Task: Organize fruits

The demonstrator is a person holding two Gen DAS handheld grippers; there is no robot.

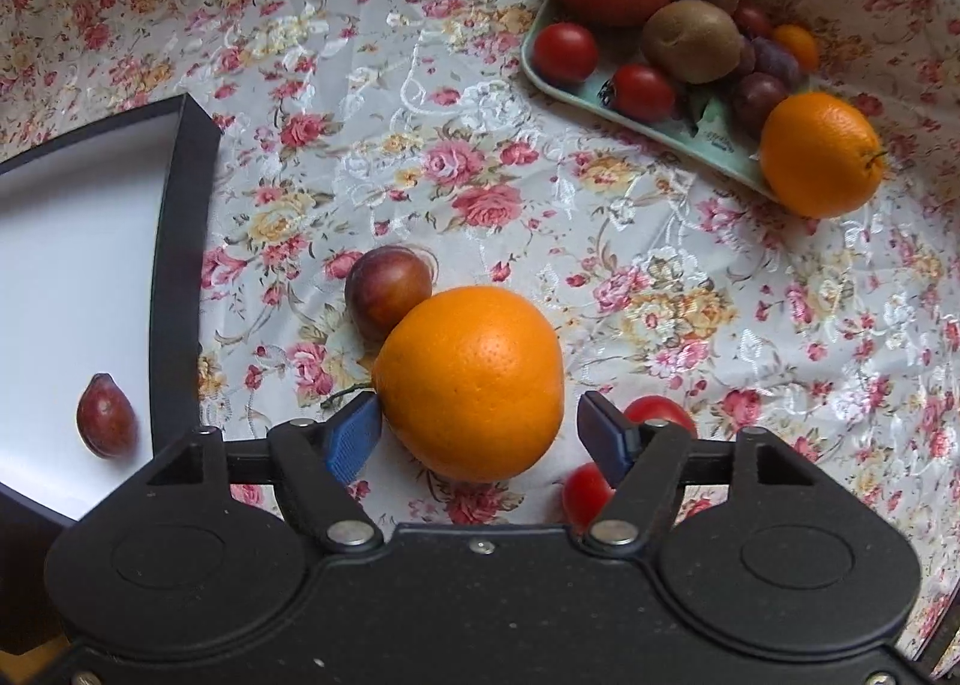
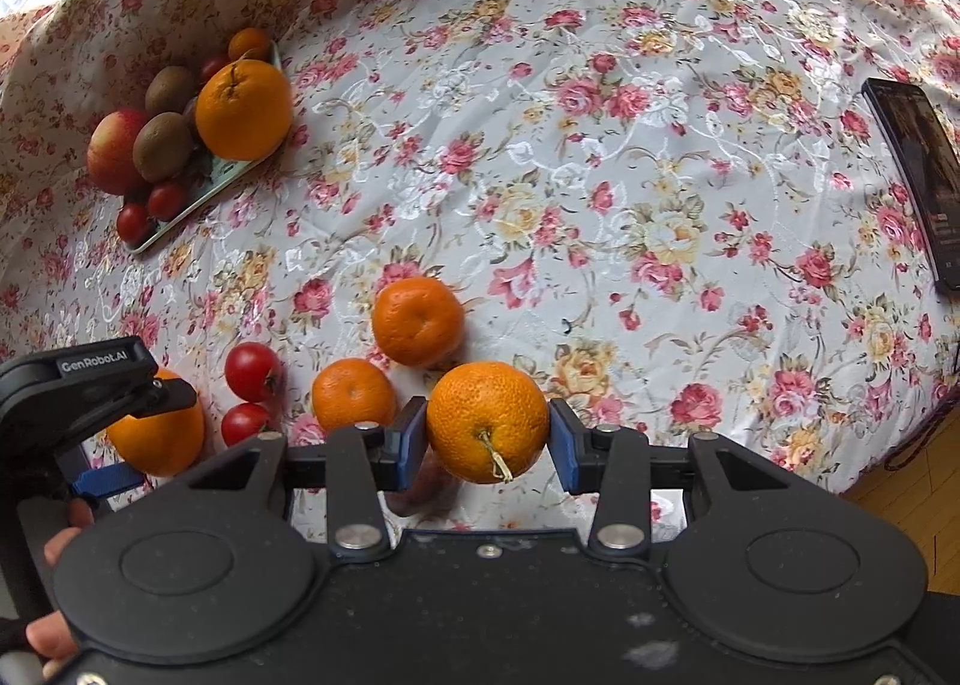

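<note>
In the left wrist view my left gripper (image 1: 477, 415) stands open around a large orange (image 1: 474, 385) on the floral cloth; its left pad (image 1: 354, 433) is at the peel and the right one stands slightly off. A plum (image 1: 387, 289) lies just behind the orange. My right gripper (image 2: 487, 427) is shut on a mandarin (image 2: 486, 421), stem toward the camera. Two more mandarins (image 2: 417, 319) (image 2: 353, 394) and two tomatoes (image 2: 252, 371) (image 2: 245, 424) lie beside it. The right wrist view also shows the left gripper (image 2: 144, 436) around the orange (image 2: 159, 433).
A black box (image 1: 180, 265) with a white inside holds one plum (image 1: 105, 415) at the left. A pale green tray (image 1: 576, 96) carries an apple, kiwis, tomatoes, plums and an orange (image 1: 822, 153). A dark phone (image 2: 912, 168) lies at the table's right edge.
</note>
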